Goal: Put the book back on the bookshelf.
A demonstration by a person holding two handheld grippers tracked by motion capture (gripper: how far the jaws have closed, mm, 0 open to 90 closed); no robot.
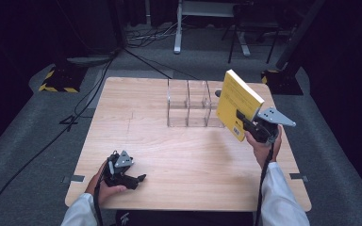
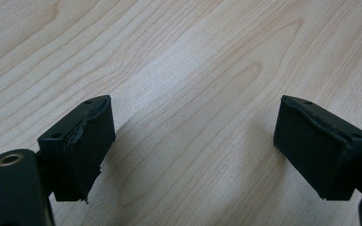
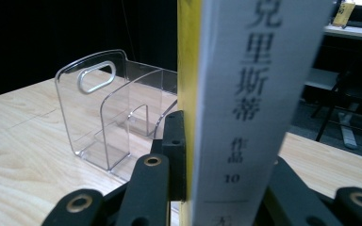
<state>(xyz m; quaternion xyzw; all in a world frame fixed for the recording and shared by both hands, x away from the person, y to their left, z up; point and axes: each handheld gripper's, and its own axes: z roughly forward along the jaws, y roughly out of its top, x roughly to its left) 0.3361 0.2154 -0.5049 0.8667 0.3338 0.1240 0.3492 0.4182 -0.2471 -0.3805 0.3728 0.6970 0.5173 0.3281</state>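
Beside the clear rack point(image 1: 188, 103), right gripper point(image 1: 247, 123) clamps book point(image 1: 238, 101).

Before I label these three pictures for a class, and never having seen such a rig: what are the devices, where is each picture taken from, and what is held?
A person sits at a pale wooden table holding a hand-held black two-jaw claw in each hand. The high view looks down from above. The other two pictures come from cameras riding on the claws, looking along their jaws. The left claw rests low over bare wood, its jaws wide apart with nothing between them. The right claw is shut on a yellow-covered paperback book, raised and tilted above the table's right side. In its own view the book's white spine stands upright between the jaws. On the table stands a clear plastic divided organiser, beside the book.
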